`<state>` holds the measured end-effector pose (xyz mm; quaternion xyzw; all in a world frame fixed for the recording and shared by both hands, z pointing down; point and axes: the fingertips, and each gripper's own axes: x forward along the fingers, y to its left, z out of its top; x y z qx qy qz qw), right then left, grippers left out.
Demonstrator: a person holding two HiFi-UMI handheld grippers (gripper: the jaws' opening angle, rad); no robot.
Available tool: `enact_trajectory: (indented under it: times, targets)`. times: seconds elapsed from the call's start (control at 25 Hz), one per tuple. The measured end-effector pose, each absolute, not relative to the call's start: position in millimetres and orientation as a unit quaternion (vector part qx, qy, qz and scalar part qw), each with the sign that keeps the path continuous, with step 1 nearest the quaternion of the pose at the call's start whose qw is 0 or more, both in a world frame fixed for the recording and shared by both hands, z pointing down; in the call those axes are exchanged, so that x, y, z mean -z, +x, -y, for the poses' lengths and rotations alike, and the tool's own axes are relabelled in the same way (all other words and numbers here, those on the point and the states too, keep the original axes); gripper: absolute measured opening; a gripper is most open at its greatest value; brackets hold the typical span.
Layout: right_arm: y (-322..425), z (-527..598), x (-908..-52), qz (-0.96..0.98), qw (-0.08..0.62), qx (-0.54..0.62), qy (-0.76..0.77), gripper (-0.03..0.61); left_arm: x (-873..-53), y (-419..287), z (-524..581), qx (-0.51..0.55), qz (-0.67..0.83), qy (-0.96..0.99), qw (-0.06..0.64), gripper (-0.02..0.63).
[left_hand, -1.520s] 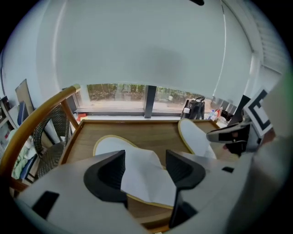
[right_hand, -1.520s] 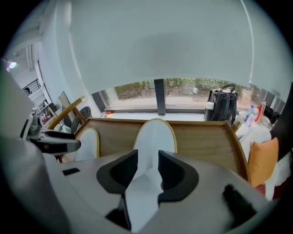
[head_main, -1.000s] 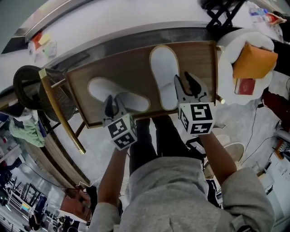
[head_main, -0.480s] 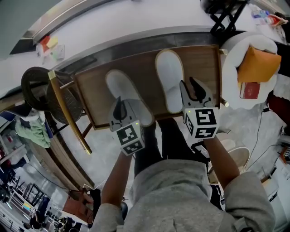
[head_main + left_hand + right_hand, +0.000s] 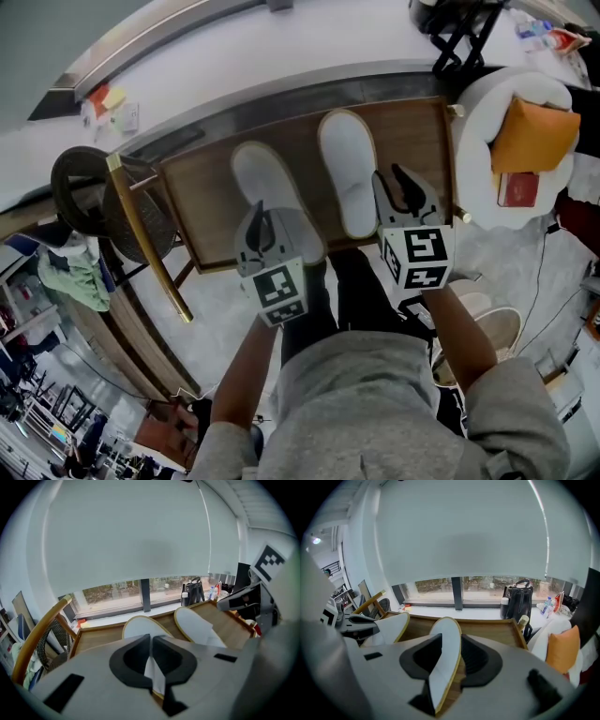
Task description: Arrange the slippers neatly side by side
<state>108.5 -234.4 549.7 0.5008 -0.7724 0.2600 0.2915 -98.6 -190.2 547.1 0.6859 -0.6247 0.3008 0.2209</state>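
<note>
The task is nearing its end but not there yet, by my reading. Both slippers are lying on the table [image 5: 202, 206] in the middle of the frame, toes pointing toward the top. The right slipper [image 5: 347, 159] is sitting close to straight. The left slipper [image 5: 262, 183] is leaning, its toe drifting toward the upper left and its heel reaching down near the table's lower edge, so the pair are splaying apart at the toes and are not lining up level.

The left hand-held gripper [image 5: 263, 228] is pinching the heel end of the left slipper, its jaws pressing almost together on a thin fold of white fabric. The right hand-held gripper [image 5: 401, 190] is sitting at the heel of the right slipper, jaws closing on its rim with the sole edge running between them.

What is remaining, as I judge it, is turning the left slipper parallel to its mate, nudging it up level and closing the gap.

Around the work, a chair [image 5: 141, 234] with a gold-coloured frame is crowding the table's left side, an armchair [image 5: 473, 112] carrying an orange cushion [image 5: 530, 131] is standing at the upper right, and a black bag [image 5: 518, 601] is resting on the sill beyond. None of these is blocking the short move, though the table's raised rim is limiting room at the far side.
</note>
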Motion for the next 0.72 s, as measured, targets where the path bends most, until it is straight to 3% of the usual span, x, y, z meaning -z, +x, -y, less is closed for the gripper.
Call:
enact_trajectory:
  times: [0.72]
  targets:
    - [124.6, 230.5, -562.1, 0.761, 0.299, -0.273, 0.507, 0.133, -561.4, -59.7, 206.8, -0.349, 0.554, 0.741, 0.149, 0.025]
